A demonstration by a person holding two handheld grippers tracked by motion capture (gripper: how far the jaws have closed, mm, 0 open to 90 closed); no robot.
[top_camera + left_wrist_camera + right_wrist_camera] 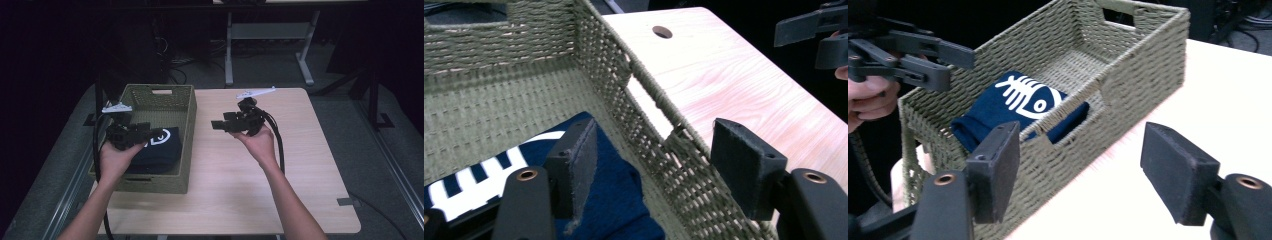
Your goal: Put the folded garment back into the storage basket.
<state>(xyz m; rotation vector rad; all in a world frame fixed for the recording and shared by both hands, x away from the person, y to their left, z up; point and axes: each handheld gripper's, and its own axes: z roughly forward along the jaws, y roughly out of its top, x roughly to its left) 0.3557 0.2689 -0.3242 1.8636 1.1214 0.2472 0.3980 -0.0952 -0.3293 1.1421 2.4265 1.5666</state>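
Both grippers' jaws stand apart: left gripper point(654, 165) straddles, seemingly, the basket point(185, 107) wall; right gripper point(1093, 170) hovers over the worktop point(280, 165).

A basket point(186, 107) sits on the left part of the desk point(260, 180). A folded cloth point(159, 146) lies in the basket's near half. The left gripper point(131, 134) hangs over the basket's near left side; the right gripper point(235, 122) hangs over the desk, right of the basket.
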